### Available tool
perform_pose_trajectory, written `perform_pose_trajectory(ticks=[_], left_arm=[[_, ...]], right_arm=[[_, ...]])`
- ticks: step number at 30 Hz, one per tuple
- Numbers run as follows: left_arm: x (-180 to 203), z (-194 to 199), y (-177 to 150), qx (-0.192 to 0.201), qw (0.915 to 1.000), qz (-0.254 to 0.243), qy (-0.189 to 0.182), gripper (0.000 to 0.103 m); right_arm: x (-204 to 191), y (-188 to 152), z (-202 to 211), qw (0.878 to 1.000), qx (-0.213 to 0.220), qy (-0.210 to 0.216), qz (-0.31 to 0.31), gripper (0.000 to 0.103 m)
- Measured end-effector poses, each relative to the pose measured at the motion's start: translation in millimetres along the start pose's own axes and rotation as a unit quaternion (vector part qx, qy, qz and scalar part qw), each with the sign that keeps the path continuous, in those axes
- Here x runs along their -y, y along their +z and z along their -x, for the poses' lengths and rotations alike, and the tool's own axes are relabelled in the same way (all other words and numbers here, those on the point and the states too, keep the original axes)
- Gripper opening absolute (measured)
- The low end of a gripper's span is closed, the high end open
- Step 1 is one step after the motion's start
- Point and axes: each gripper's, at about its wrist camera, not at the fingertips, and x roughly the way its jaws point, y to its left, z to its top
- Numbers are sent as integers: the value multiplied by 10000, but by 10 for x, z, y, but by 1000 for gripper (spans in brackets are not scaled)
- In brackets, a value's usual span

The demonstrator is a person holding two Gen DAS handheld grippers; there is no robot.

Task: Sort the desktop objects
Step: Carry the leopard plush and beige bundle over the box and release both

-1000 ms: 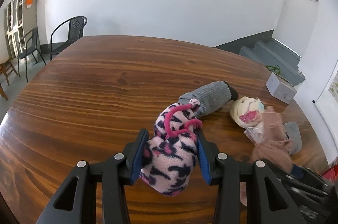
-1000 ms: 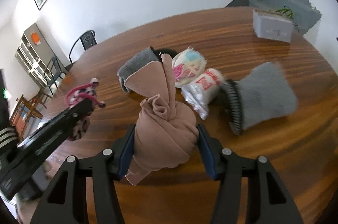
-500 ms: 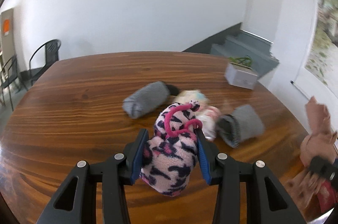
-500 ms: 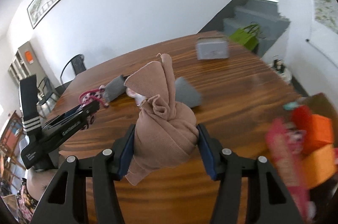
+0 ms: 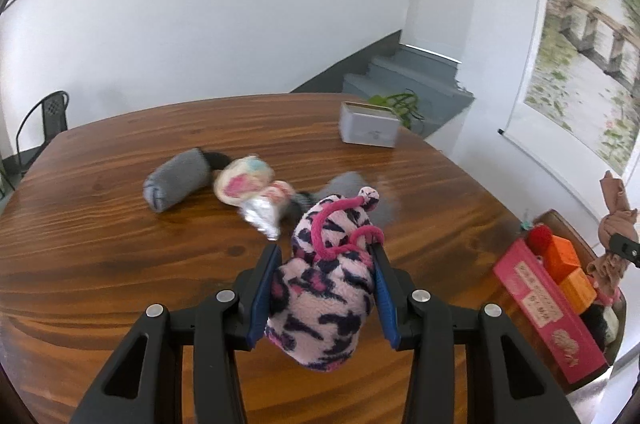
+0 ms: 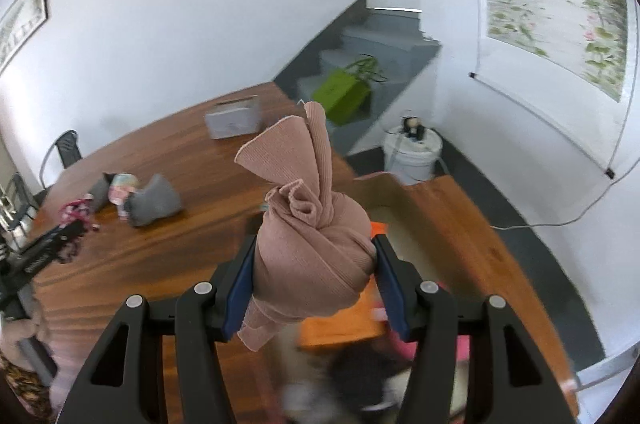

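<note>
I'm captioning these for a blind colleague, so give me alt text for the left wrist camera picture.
The left gripper clamps a pink and navy spotted fleece bundle above a round wooden table. Behind it lie a grey rolled sock, a pastel bundle and a white box; a box of sorted items sits at right.
</note>
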Motion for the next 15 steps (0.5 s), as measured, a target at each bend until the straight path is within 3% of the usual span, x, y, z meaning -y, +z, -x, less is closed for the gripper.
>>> perform_pose_trajectory(ticks=[8, 15], left_arm=[[493, -26, 19, -67, 9993, -243, -289, 46], [840, -39, 54, -114, 9978, -394, -529, 46]], right_arm=[[418, 83, -221, 9981, -296, -440, 305, 60], [591, 25, -423, 9949, -699, -409, 593, 63]])
